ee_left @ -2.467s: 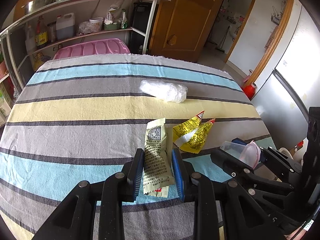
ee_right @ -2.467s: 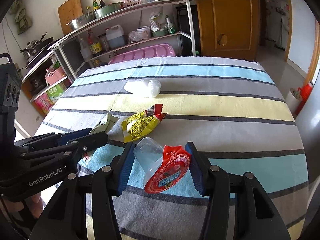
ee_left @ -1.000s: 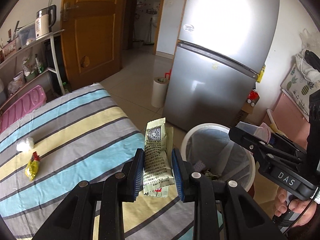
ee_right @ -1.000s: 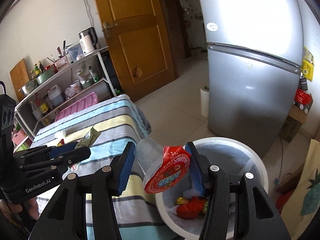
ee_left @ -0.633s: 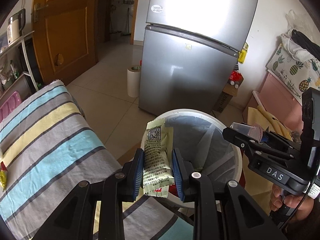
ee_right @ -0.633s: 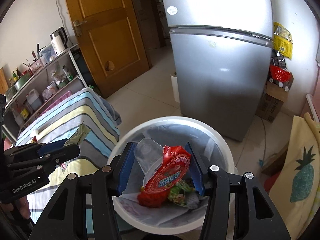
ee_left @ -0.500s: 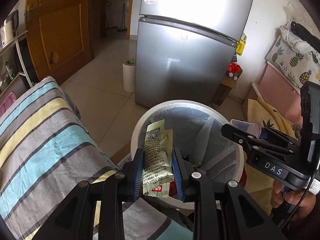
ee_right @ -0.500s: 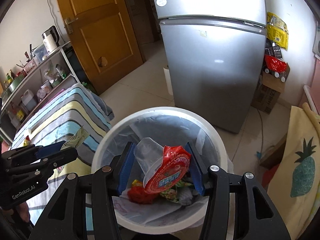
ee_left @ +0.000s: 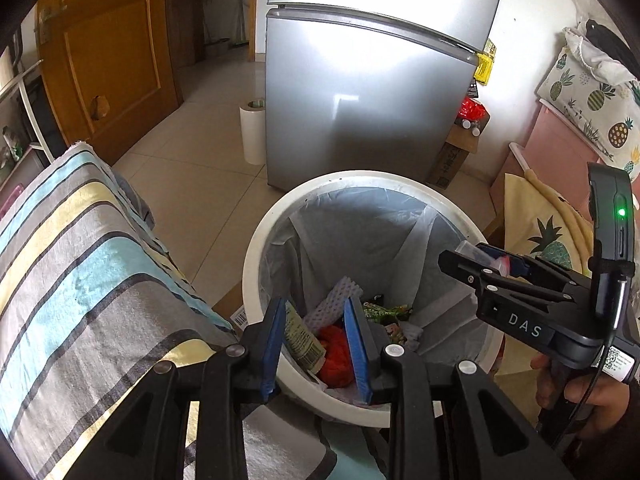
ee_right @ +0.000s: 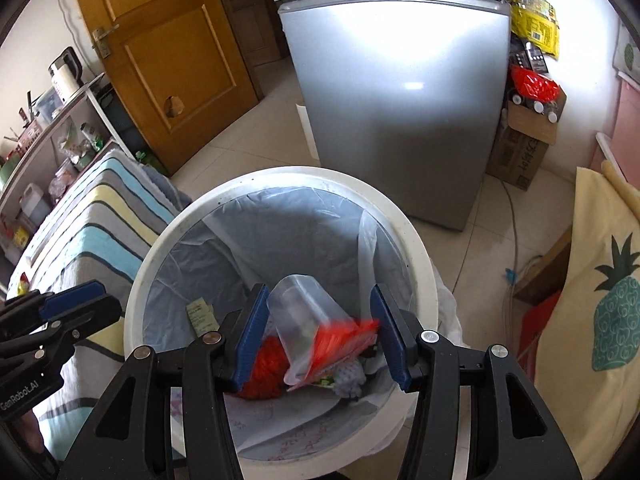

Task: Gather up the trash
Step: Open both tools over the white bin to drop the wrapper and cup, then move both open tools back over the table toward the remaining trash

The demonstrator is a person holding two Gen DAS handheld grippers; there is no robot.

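Note:
Both grippers hang over a white trash bin (ee_left: 256,240) lined with a grey bag; it also shows in the right wrist view (ee_right: 420,248). My left gripper (ee_left: 316,344) is open, and the pale green snack wrapper (ee_left: 301,336) drops between its fingers into the bin. My right gripper (ee_right: 318,328) is open, and the clear plastic cup with a red lid (ee_right: 308,328), motion-blurred, falls free between its fingers. Red and green trash (ee_left: 336,346) lies at the bin's bottom.
A silver fridge (ee_left: 360,92) stands behind the bin. The striped tablecloth's edge (ee_left: 80,280) is to the left, a pineapple-print cloth (ee_right: 608,312) to the right. A cardboard box (ee_right: 524,148) sits beside the fridge, a wooden door (ee_right: 172,52) at the back left.
Both grippers moved from the table to over the bin, then opened. The wrapper and the cup, held half a second ago, are now let go and falling into the bin.

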